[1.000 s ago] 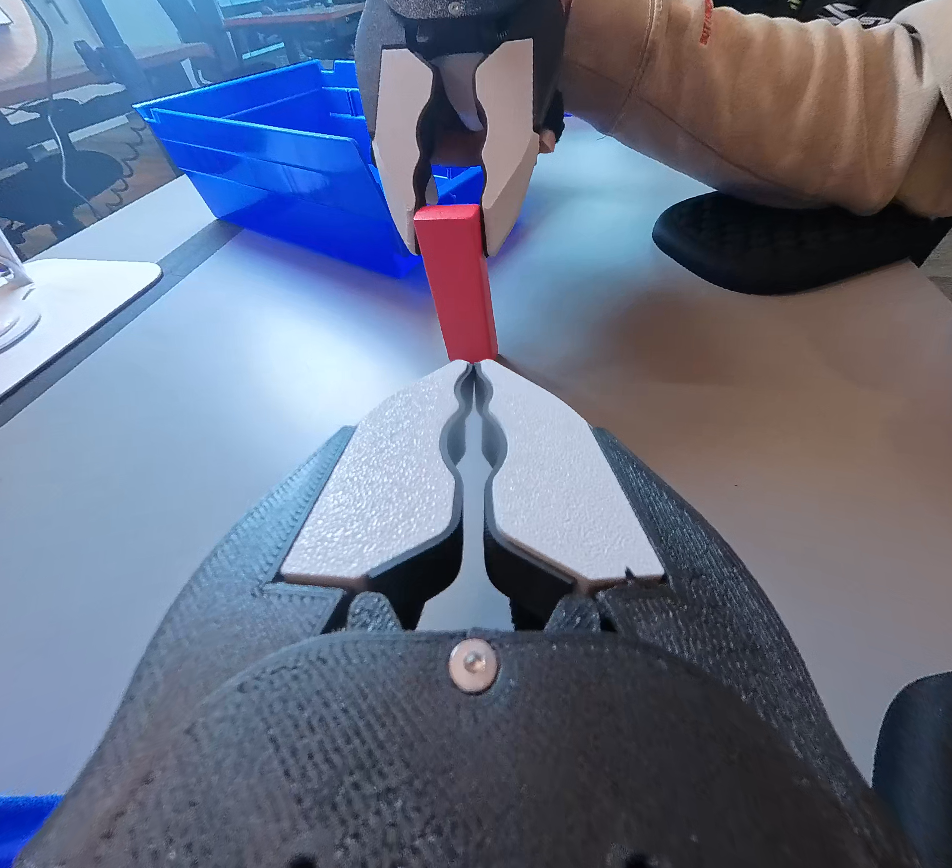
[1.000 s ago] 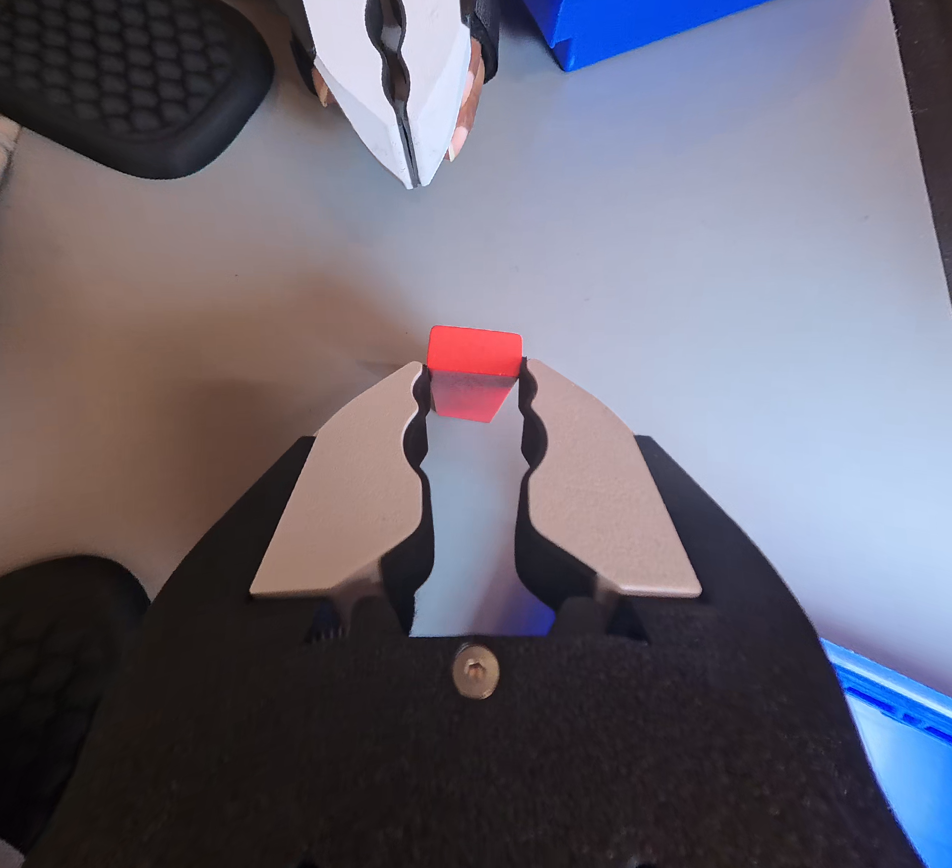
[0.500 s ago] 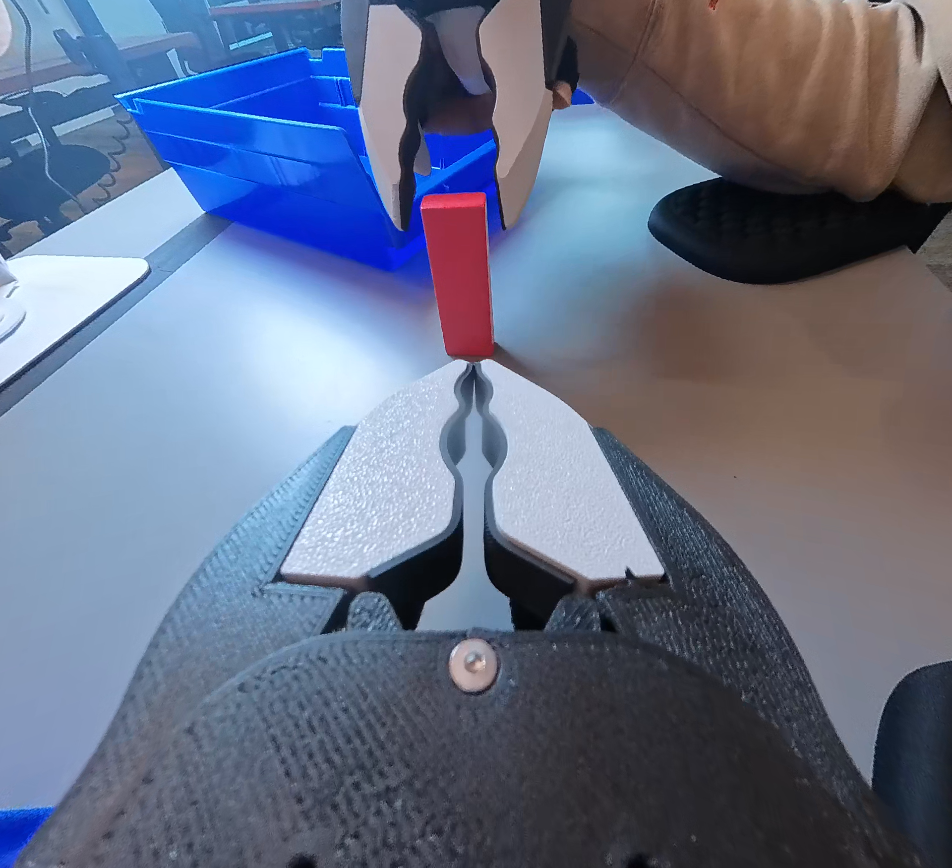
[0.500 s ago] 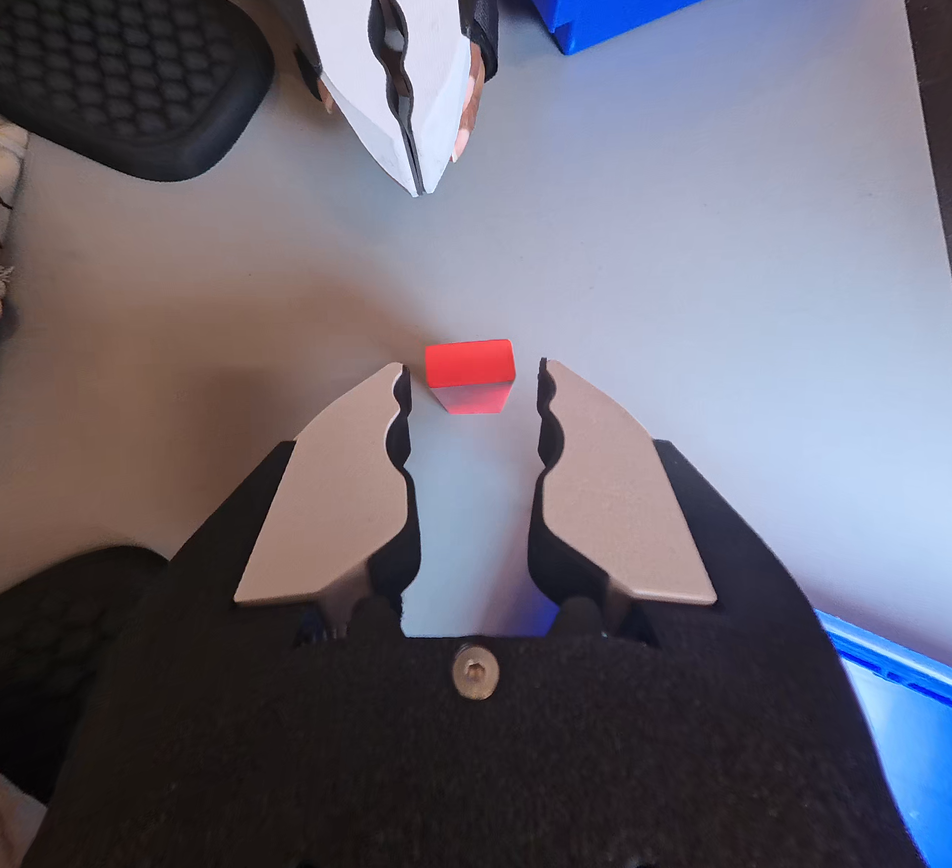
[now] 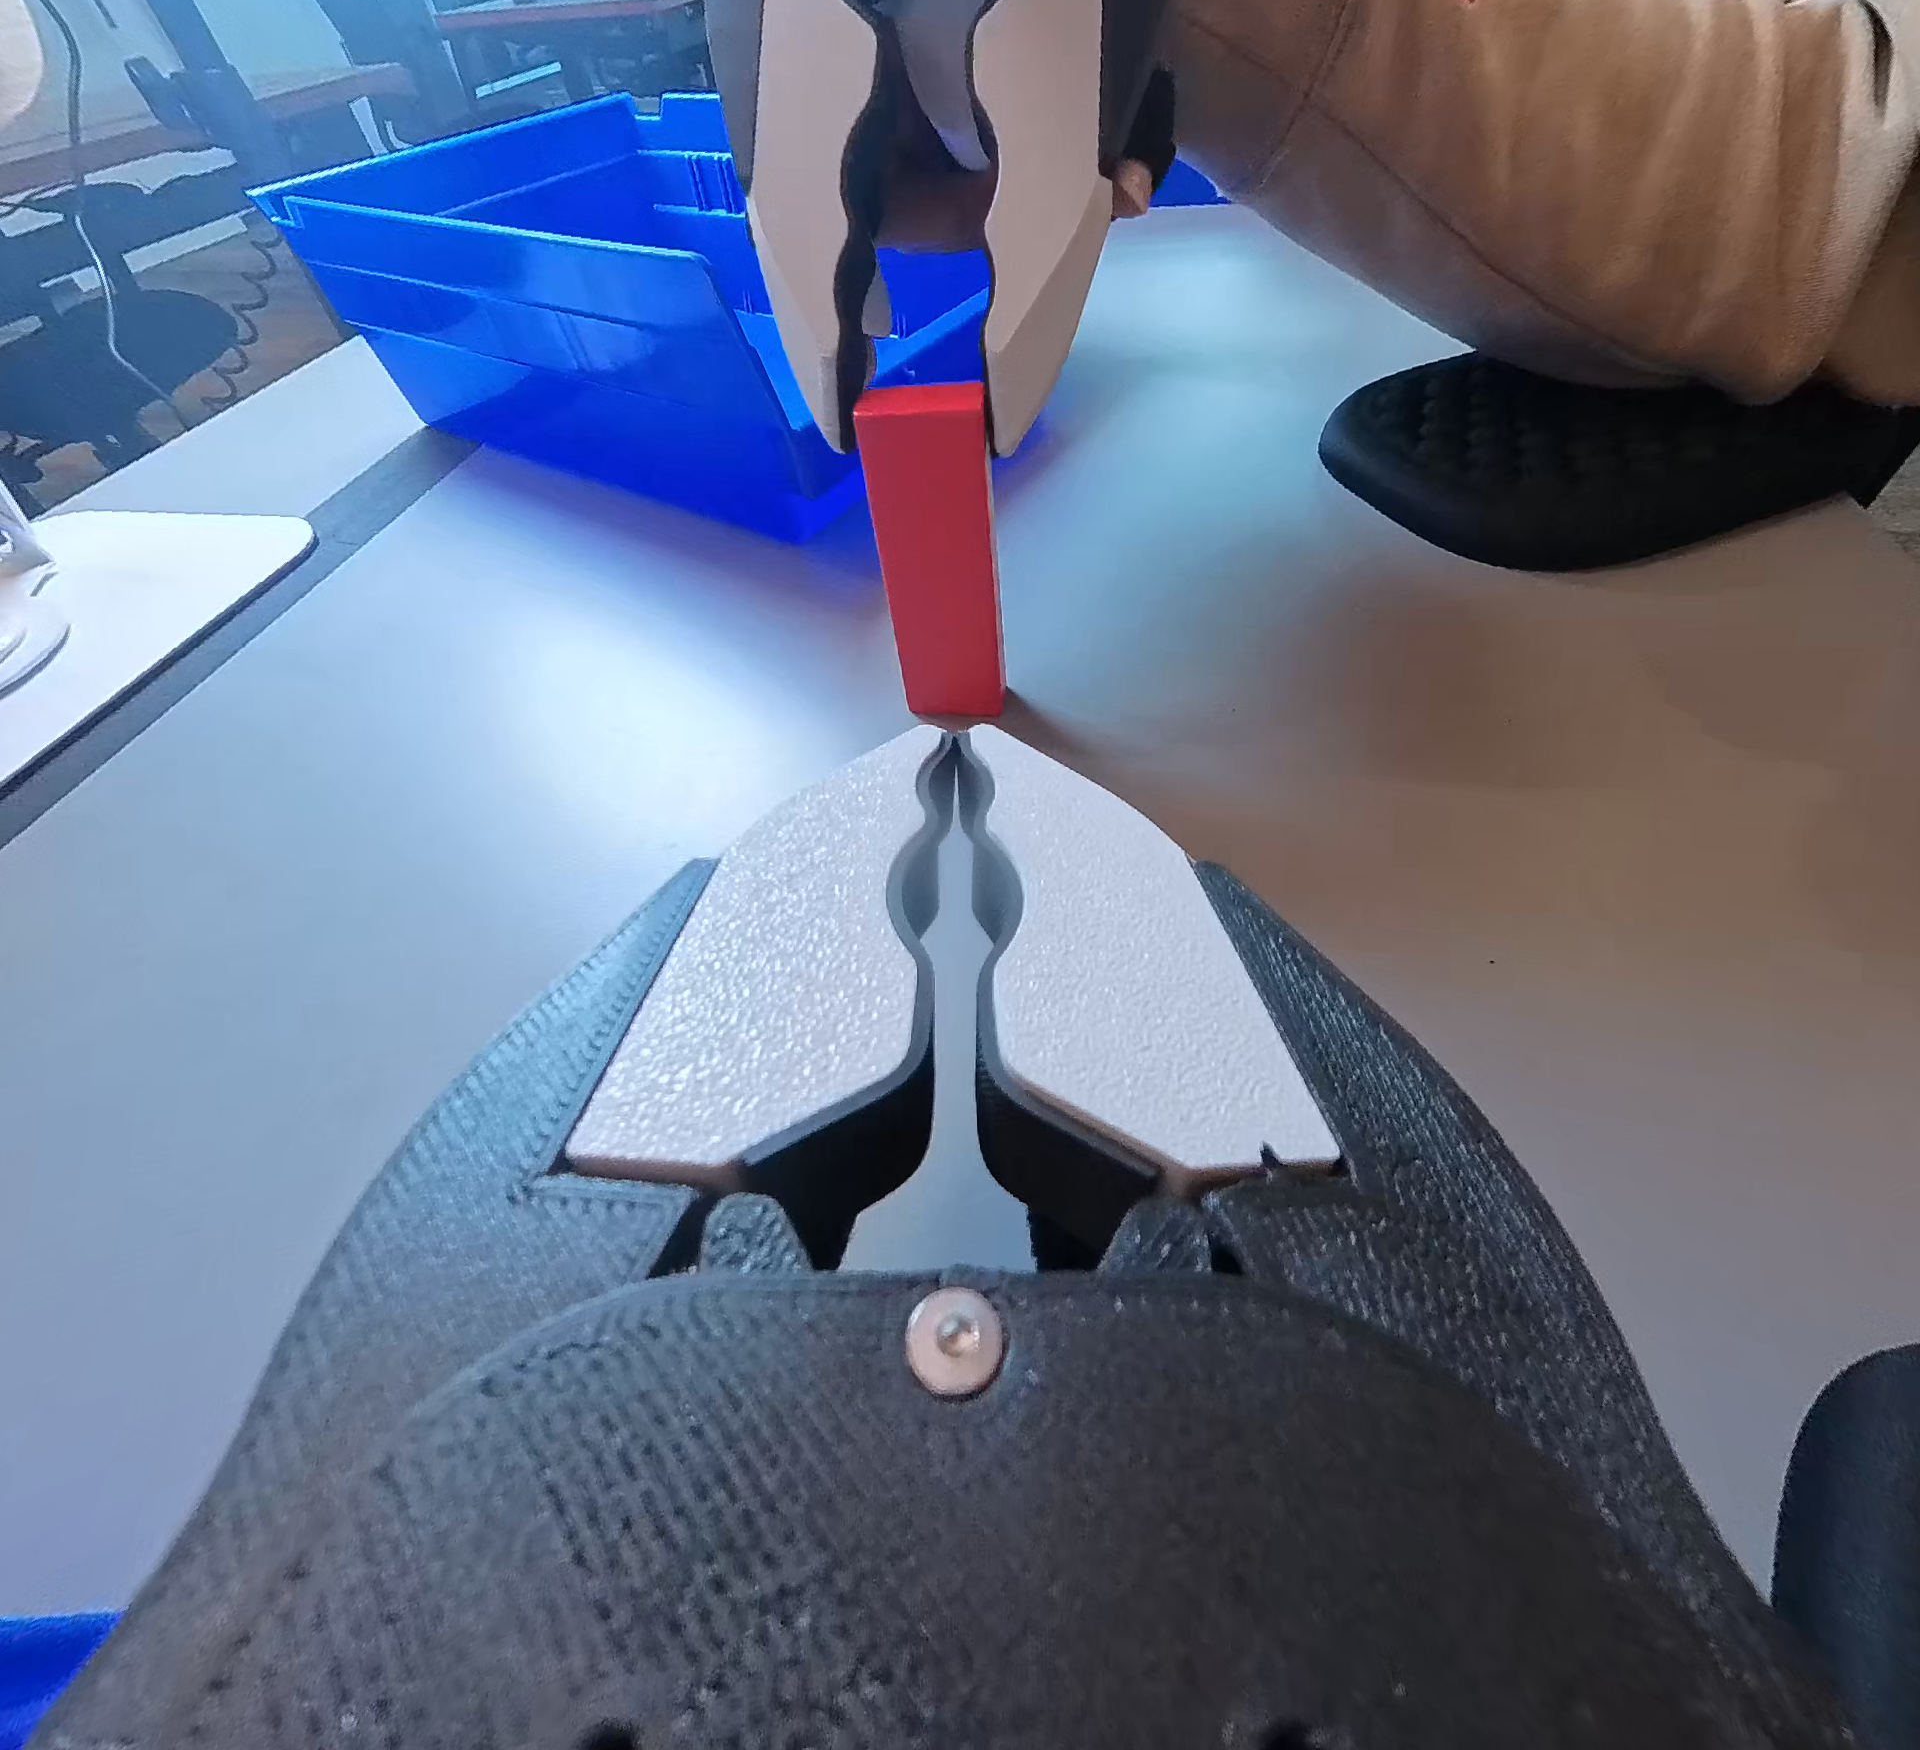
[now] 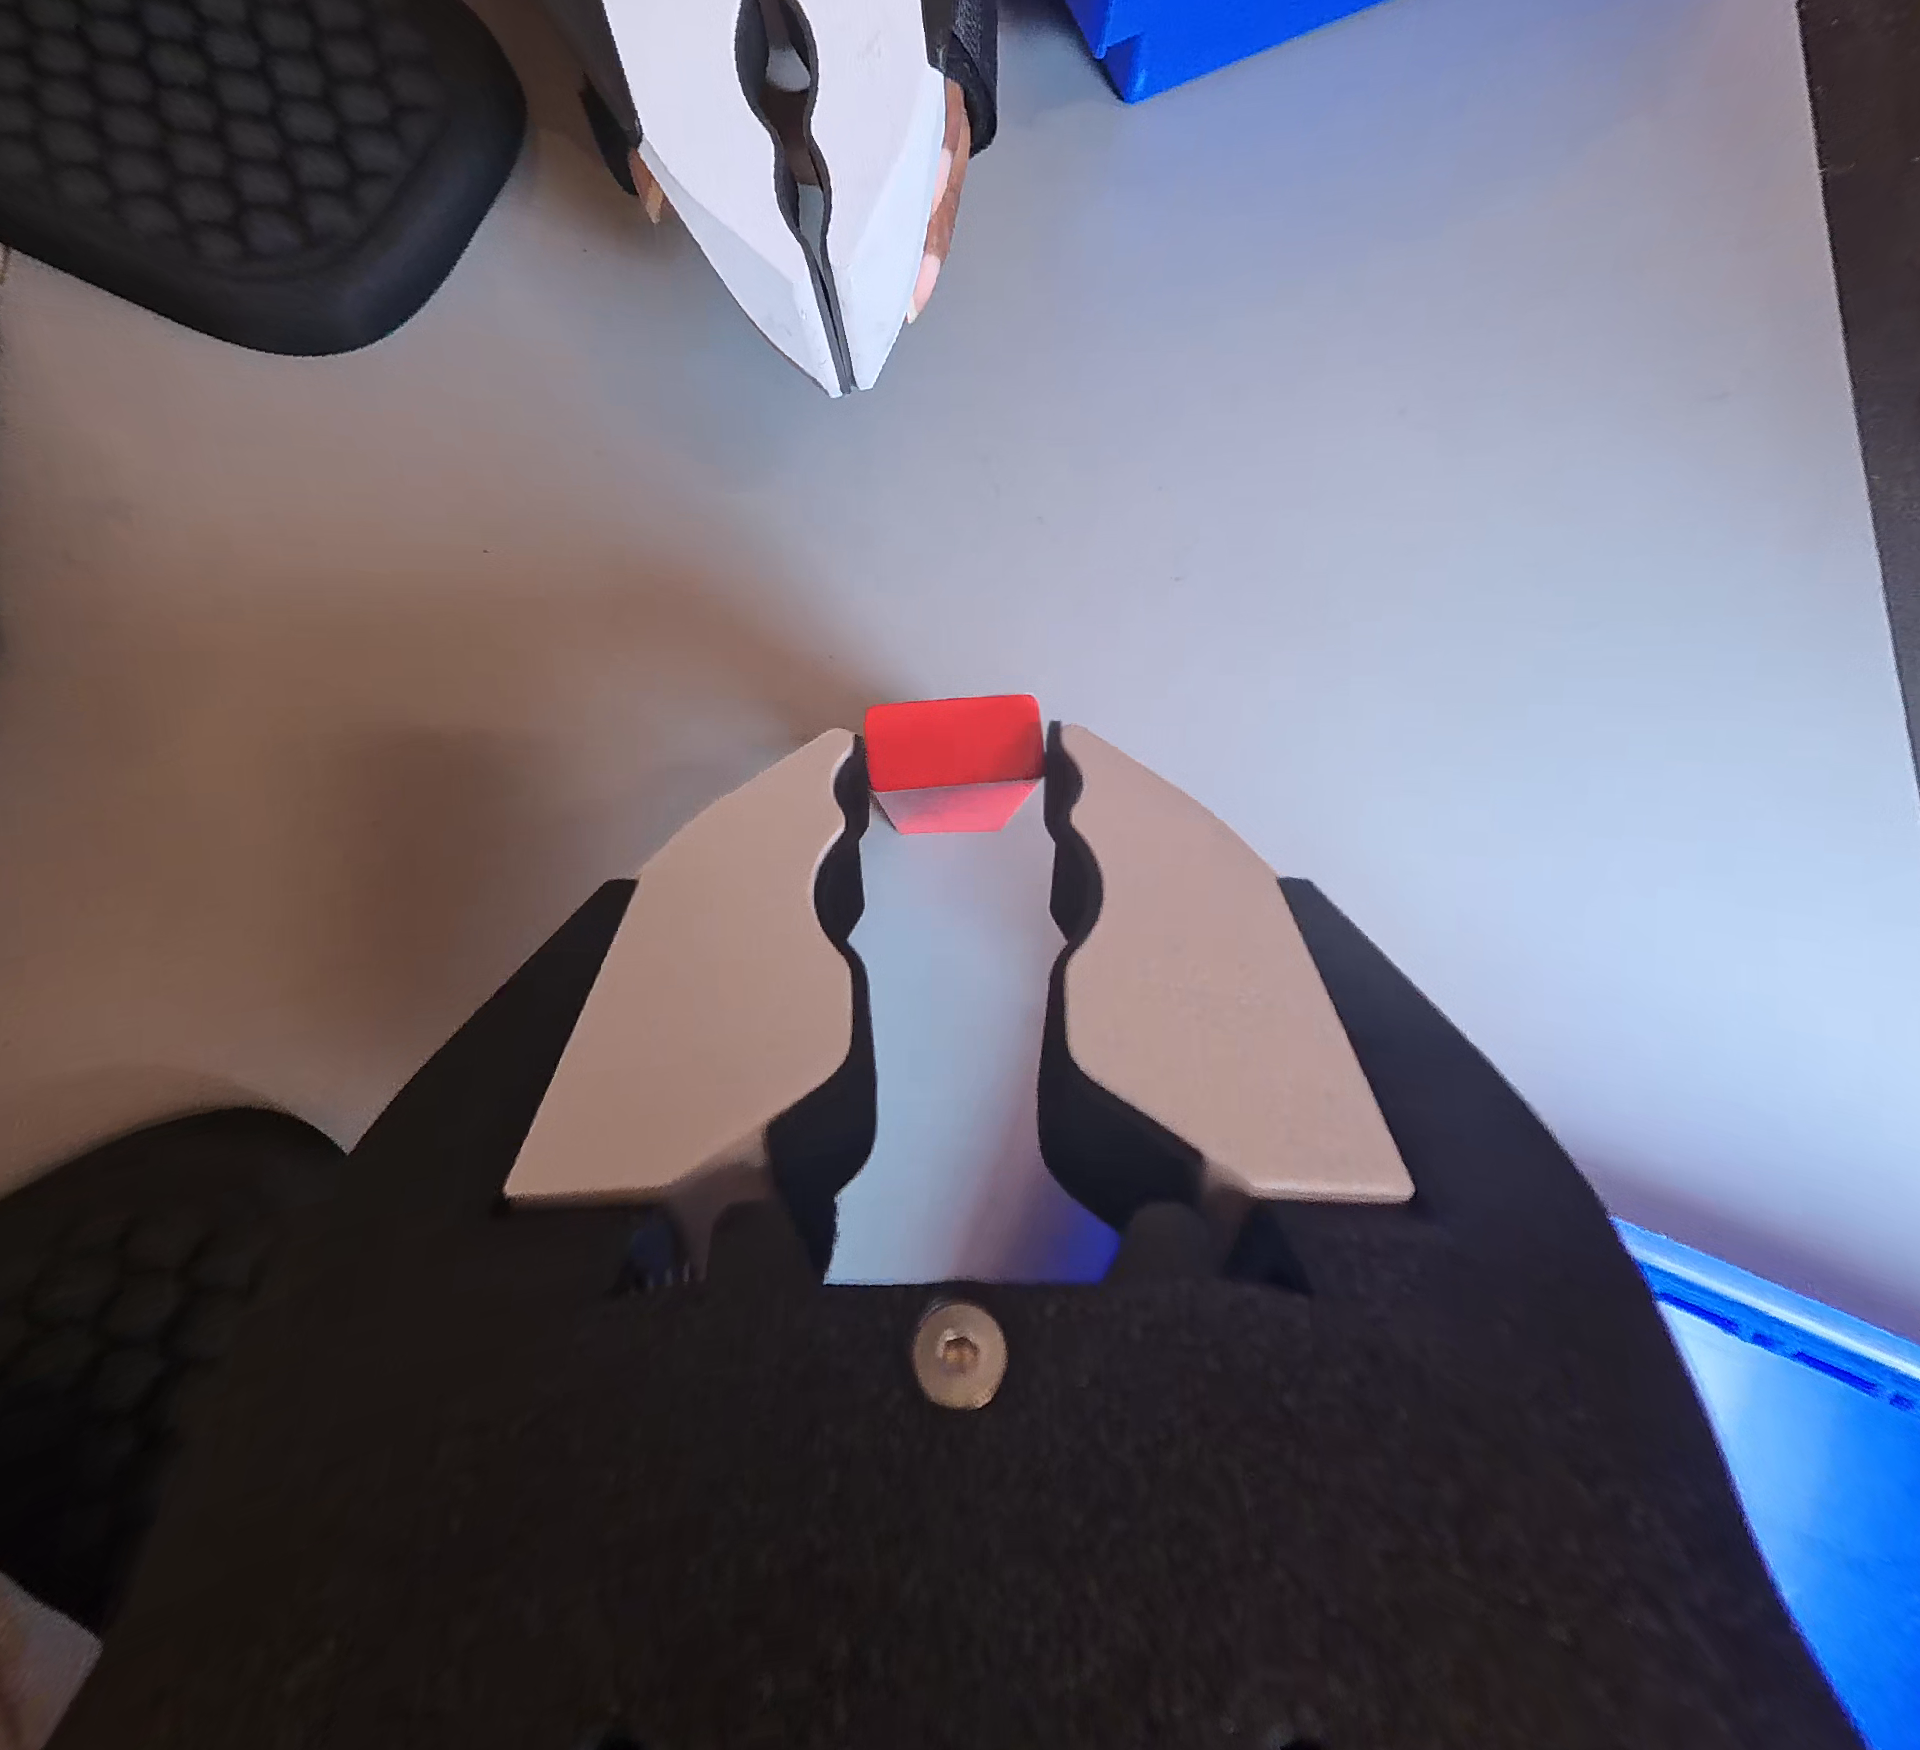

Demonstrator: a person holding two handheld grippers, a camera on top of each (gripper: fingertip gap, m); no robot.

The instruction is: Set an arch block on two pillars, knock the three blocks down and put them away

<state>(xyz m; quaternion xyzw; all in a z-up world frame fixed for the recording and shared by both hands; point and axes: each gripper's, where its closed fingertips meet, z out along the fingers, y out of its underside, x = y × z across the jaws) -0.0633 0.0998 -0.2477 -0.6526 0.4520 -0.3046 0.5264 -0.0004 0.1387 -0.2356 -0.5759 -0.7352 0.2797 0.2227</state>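
The grey table [image 5: 416,817] filled both views, with a blue bin [image 5: 540,318] standing at its far side in the left wrist view and a black padded rest [image 5: 1590,464] near the person's tan sleeve [image 5: 1507,142].

The right gripper [image 6: 951,750] came down from above over a red block [image 6: 951,739], which stood on end on the table — a tall, narrow pillar, its foot on the surface just ahead of the left gripper [image 5: 954,739]. The right fingers sat on either side of the block's top end, touching it or very nearly so; whether they were truly clamping could not be told from either view. The left gripper's fingers were pressed together and empty, its tip resting low just in front of the block's base.

The block looked slightly tilted in the left wrist view, though the wide lens may account for that. The risk, as I judged it, lay in that slender footing — if the right fingers drew away unevenly, or dragged one side on release, the pillar could topple. A nudge from the closed left tip at the base would do the same. No second pillar or arch block showed on the table.
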